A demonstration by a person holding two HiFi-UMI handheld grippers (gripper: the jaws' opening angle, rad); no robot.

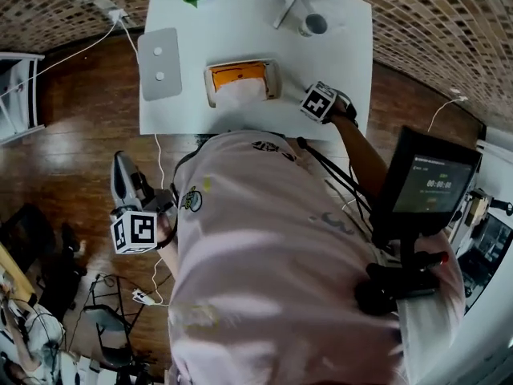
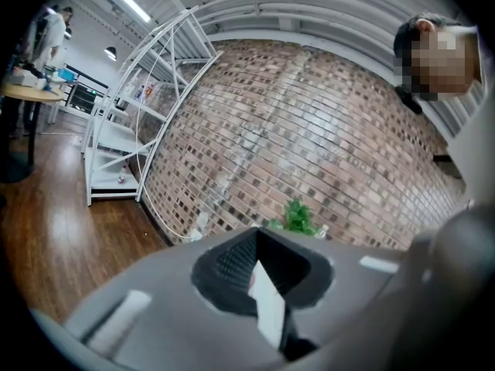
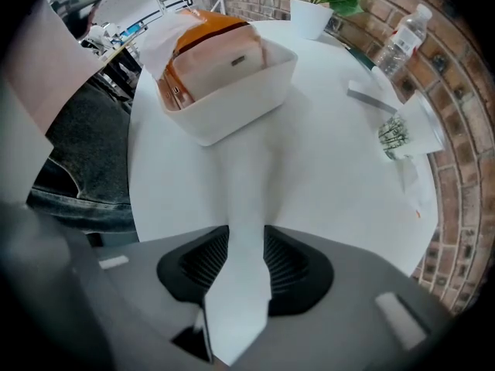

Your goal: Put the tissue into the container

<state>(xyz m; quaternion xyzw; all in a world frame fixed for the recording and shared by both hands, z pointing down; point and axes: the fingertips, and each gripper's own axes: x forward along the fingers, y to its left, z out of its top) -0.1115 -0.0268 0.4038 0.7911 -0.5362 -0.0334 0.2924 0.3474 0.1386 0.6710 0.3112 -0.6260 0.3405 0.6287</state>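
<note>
- The white surface [image 3: 332, 176] looks slick, so the container [image 3: 232, 118] on it could slide or tip toward me if I tug.
- The container holds an orange pack [image 3: 205, 29] that fills much of it. A loose push could leave the tissue draped over the container's near wall instead of inside.
- The tissue [image 3: 241, 199] is a plain white band reaching from the container's near wall to my right claw [image 3: 246, 265], whose jaws stand partway closed, pinching its narrow end.
- My left claw [image 2: 259, 273] hangs well away from the container, off the surface, jaws together, holding nothing I can name.
</note>
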